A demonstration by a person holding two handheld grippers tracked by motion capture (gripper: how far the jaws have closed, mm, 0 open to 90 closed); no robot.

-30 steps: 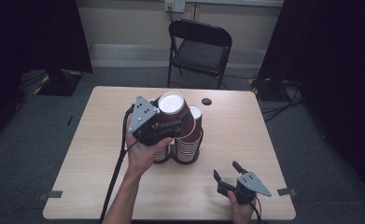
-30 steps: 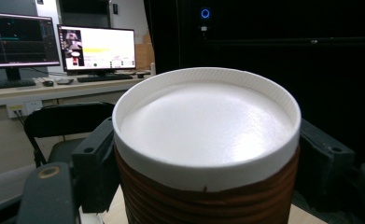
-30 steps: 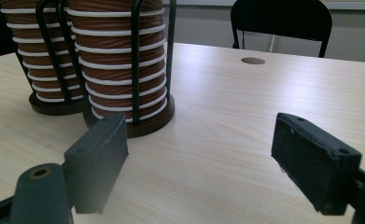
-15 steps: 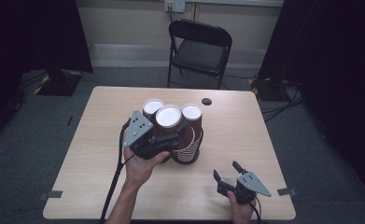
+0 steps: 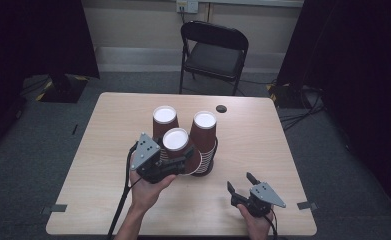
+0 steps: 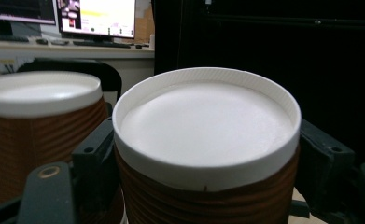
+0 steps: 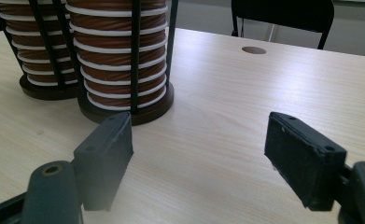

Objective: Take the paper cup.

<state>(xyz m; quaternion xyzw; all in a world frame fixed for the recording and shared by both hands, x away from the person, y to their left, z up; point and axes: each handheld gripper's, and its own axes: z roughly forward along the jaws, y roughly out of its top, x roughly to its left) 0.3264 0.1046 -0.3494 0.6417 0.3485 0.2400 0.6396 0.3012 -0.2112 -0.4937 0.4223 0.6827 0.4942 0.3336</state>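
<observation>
We've got the left claw point(image 5: 179, 161) clamped on a brown ribbed cup point(image 5: 179, 150), one pad on each side of its wall just under the white base, cup upside down. It sits near the middle of the worktop point(image 5: 263, 145), on top of the nearest cup stack point(image 5: 195, 162), with two more inverted cups point(image 5: 164, 121) beside it toward the far edge. Right claw point(image 5: 241, 183) is near the front right corner, low over the worktop, jaws wide apart and just closing a little, nothing between them. The stacks stand in black wire holders point(image 7: 133, 56) on round bases.
</observation>
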